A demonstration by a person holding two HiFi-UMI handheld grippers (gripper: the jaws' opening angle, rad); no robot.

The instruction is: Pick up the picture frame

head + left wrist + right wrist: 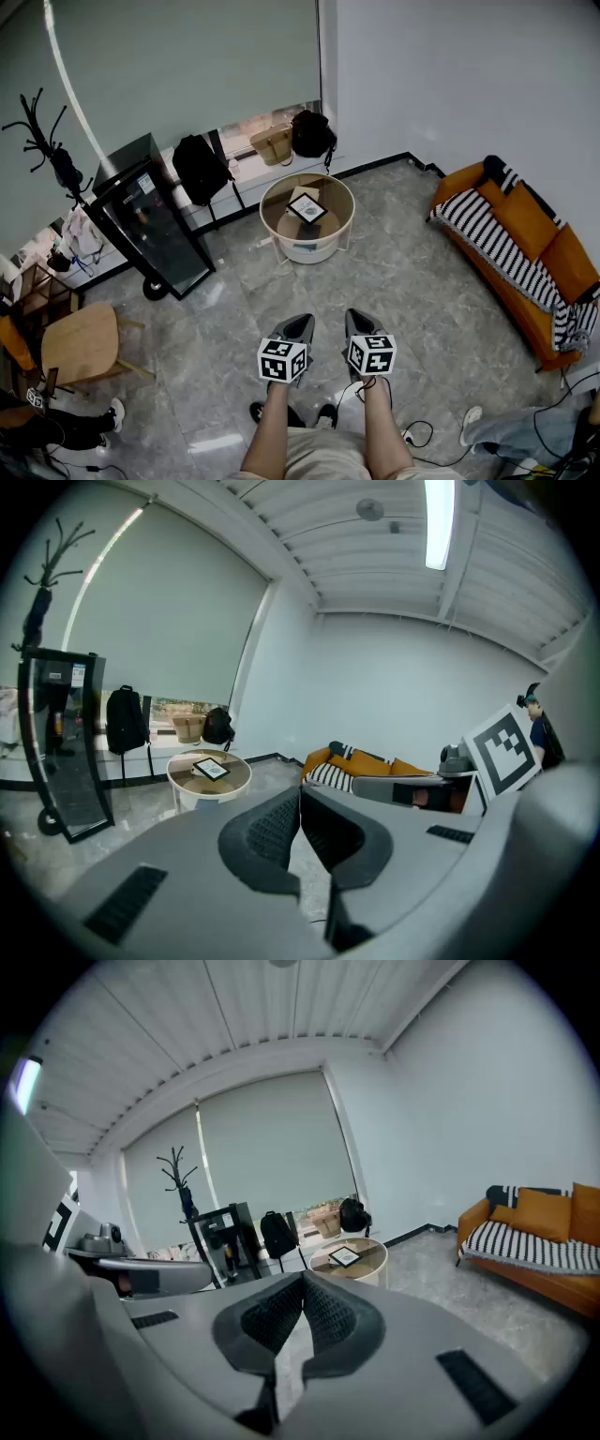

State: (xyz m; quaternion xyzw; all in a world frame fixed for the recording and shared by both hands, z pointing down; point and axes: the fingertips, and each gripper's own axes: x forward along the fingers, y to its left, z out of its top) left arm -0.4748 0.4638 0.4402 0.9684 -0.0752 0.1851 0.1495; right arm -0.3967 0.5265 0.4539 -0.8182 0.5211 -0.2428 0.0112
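The picture frame (307, 208), dark-edged with a pale picture, lies flat on a round glass-topped side table (277, 192) a few steps ahead of me. It shows small in the left gripper view (212, 768) and the right gripper view (344, 1257). My left gripper (302, 324) and right gripper (356, 321) are held side by side low in the head view, well short of the table. Both point forward and slightly down. Their jaws meet at the tips with nothing between them (299, 794) (302, 1281).
An orange sofa (525, 253) with a striped blanket stands along the right wall. A dark glass cabinet on wheels (150, 220) and a coat rack (47, 150) are at the left. Bags (202, 169) hang by the window. A wooden stool (80, 342) is at near left; cables (427, 436) lie on the floor.
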